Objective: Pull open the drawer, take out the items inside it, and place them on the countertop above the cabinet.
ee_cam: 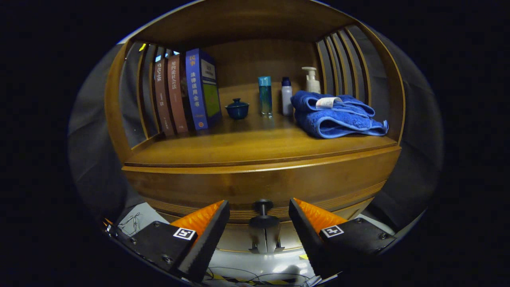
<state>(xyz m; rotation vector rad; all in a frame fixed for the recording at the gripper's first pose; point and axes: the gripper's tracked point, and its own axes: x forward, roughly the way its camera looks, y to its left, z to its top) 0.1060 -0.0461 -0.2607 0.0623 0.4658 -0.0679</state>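
A: Where is the gripper [259,213] pointing?

B: Straight at the front of the wooden cabinet [259,183], held level and low, with its orange-and-black fingers [207,223] spread wide apart. Nothing is clamped between them.

A: And the drawer?

B: The drawer front [223,187] is the curved wooden panel just ahead of the fingers, and it looks closed. Its dark knob [263,206] sits in the gap between the two fingertips, touching neither.

A: So the items inside are hidden?

B: Yes, I cannot tell what the drawer holds.

A: What's on the desk [247,145] above the drawer?

B: Upright books [187,95] lean on the left, a small dark blue lidded cup [237,108] stands just beside them, then a tall teal bottle [264,95], a white bottle with a dark cap [286,95] and a pump dispenser [312,80] farther back. A folded blue towel [338,115] lies on the right, near the slatted side wall
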